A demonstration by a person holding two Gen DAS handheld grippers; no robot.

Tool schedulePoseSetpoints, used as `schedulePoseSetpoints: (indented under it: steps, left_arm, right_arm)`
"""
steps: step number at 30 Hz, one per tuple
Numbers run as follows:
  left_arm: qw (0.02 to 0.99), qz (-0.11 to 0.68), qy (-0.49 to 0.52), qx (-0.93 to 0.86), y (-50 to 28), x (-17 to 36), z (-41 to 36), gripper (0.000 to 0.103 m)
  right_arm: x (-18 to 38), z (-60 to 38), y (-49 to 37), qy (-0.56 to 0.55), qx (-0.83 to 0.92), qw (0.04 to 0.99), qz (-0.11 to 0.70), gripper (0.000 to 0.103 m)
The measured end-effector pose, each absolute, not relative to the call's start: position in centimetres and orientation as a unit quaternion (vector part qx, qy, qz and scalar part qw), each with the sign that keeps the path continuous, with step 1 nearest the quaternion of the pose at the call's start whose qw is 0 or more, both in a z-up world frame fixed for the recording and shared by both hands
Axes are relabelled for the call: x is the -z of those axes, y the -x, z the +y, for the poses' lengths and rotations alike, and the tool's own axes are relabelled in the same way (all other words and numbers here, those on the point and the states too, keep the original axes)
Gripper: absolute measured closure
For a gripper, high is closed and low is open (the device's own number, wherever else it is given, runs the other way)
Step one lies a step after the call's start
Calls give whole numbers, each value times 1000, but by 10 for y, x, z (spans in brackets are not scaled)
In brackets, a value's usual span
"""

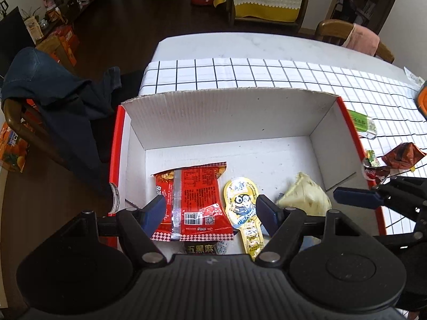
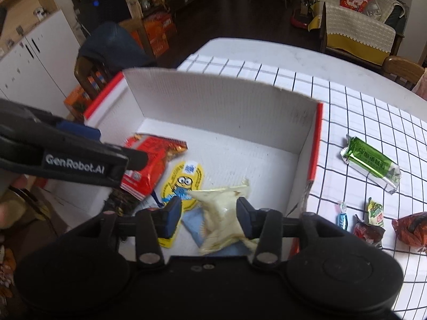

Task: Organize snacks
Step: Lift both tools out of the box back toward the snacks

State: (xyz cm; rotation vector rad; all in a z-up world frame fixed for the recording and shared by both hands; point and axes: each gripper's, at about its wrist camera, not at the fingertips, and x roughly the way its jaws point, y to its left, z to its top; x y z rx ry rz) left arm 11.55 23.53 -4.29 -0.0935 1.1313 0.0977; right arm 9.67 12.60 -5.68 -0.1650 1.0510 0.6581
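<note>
Right tongs [image 2: 209, 217] spread around pale snack bag [image 2: 224, 213] in box [image 2: 213, 98]; left tongs [image 1: 210, 213] spread, empty.

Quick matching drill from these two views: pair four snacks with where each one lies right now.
1. red packet
2. yellow cartoon pouch
3. cream packet
4. green bar

a. on the checked cloth, outside the box
b. box's left side
c. between the right gripper fingers
d. box's middle, between two packets

Pairs: 1-b, 2-d, 3-c, 4-a
</note>
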Motion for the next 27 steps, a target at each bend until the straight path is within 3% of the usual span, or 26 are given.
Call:
schedulePoseSetpoints:
  steps: [4, 24, 27]
  left_arm:
    - [849, 525, 43, -43, -108, 33, 231, 28]
    - [887, 460, 30, -3, -84, -9, 171, 19]
    - [893, 450, 25, 12, -83, -12, 153, 19]
  right_arm:
    - [44, 118, -91, 64, -314, 818, 478, 41]
    - [0, 41, -69, -6, -303, 852, 426, 17]
    - [-3, 22, -69, -15, -296, 857, 420, 9]
